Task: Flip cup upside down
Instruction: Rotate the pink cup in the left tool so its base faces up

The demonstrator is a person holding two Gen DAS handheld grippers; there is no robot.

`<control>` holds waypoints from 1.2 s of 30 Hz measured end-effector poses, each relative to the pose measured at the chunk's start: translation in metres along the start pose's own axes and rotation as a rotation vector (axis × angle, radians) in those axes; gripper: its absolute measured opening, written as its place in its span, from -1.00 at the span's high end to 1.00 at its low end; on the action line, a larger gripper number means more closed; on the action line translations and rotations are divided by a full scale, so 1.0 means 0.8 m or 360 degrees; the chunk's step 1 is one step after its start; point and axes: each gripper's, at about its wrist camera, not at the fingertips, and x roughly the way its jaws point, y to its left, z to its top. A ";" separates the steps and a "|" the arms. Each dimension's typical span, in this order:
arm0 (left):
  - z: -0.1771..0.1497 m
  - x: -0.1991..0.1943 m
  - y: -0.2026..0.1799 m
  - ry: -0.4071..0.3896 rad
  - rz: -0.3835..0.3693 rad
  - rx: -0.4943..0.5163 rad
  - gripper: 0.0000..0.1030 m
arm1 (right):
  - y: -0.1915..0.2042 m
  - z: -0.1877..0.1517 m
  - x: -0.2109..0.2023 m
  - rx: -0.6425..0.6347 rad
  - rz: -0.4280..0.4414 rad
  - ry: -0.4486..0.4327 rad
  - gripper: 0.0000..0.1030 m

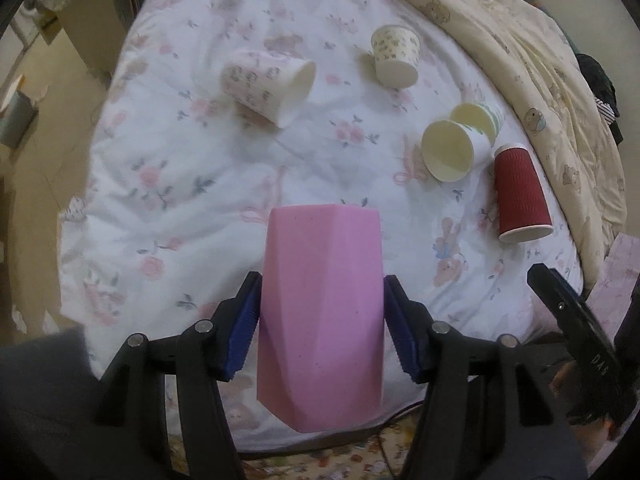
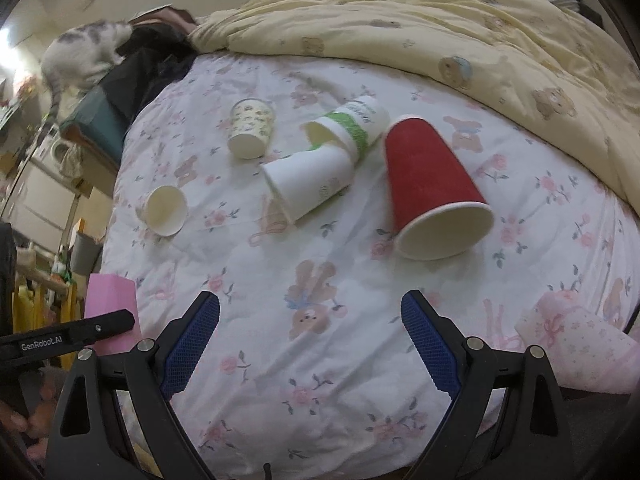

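Note:
My left gripper (image 1: 320, 312) is shut on a pink faceted cup (image 1: 320, 304), held between its blue pads above the near edge of the bed. The cup also shows at the left of the right wrist view (image 2: 110, 308). My right gripper (image 2: 310, 340) is open and empty above the floral sheet, near the bed's front edge. A red ribbed cup (image 2: 428, 184) lies on its side ahead of it, mouth toward me; it also shows in the left wrist view (image 1: 520, 196).
Several paper cups lie on the floral sheet (image 2: 320, 248): two white nested-looking ones (image 2: 316, 180), a patterned one (image 2: 252, 128), another (image 2: 166, 210). A pink patterned cup (image 2: 580, 344) lies at the right. A yellow quilt (image 2: 440, 20) is bunched behind. A cat (image 2: 80, 52) stands far left.

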 end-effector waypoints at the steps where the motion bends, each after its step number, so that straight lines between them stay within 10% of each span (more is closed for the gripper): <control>1: -0.001 -0.001 0.003 -0.0020 0.0004 0.0000 -0.08 | 0.004 -0.001 0.000 -0.0015 0.0013 0.0000 -0.83; 12: 0.001 0.005 0.010 -0.0149 -0.0101 -0.0021 -0.08 | 0.032 -0.007 0.013 -0.0157 0.0024 0.0029 -0.83; 22: 0.007 0.000 0.004 -0.0208 -0.0167 0.0003 -0.08 | 0.067 -0.021 0.023 -0.0234 0.0474 0.0208 -0.83; 36: -0.004 -0.012 -0.024 -0.0209 -0.0342 0.0120 -0.08 | 0.096 -0.037 0.038 -0.0322 0.0634 0.0355 -0.83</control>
